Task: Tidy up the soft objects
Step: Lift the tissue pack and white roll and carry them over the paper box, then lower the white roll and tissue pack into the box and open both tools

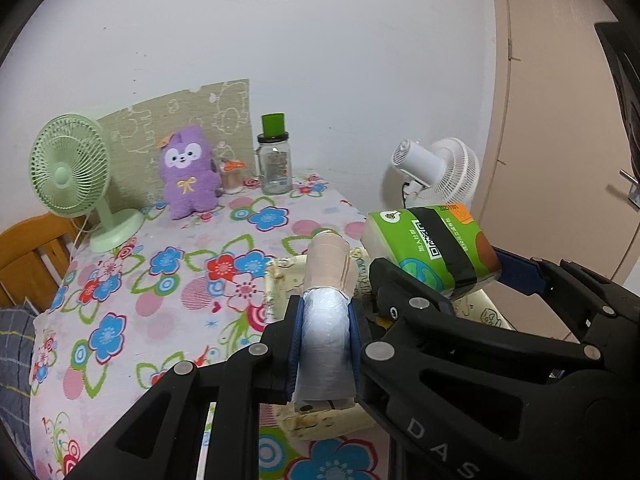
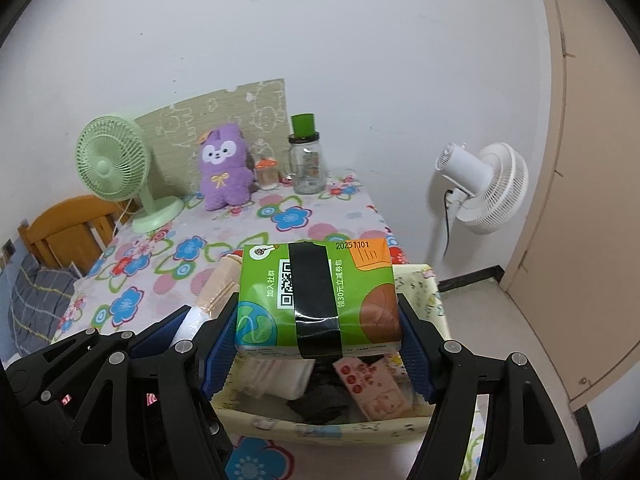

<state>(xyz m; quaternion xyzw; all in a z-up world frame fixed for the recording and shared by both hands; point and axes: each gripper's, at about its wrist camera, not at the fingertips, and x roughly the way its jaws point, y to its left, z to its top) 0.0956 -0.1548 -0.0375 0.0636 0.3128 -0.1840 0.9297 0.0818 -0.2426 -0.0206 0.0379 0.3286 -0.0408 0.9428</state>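
Observation:
My left gripper [image 1: 324, 336] is shut on a rolled bundle [image 1: 326, 320], pale blue at the near end and peach at the far end, held over a cream patterned fabric basket [image 1: 280, 280]. My right gripper [image 2: 318, 336] is shut on a green tissue pack [image 2: 318, 296] with a black tape band, held above the same basket [image 2: 320, 426]. The pack [image 1: 432, 248] also shows at the right of the left wrist view. The roll [image 2: 218, 284] peeks out left of the pack, in the left gripper [image 2: 192, 320]. A purple plush toy [image 1: 188, 174] [image 2: 224, 168] sits at the back of the table.
The floral tablecloth [image 1: 140, 280] covers the table. A green desk fan [image 1: 76, 176], a glass jar with a green lid [image 1: 274, 160] and a small mushroom-lidded jar [image 1: 232, 176] stand at the back. A white floor fan [image 2: 480, 188] stands by the door. Folded items and a pink packet [image 2: 368, 388] lie in the basket.

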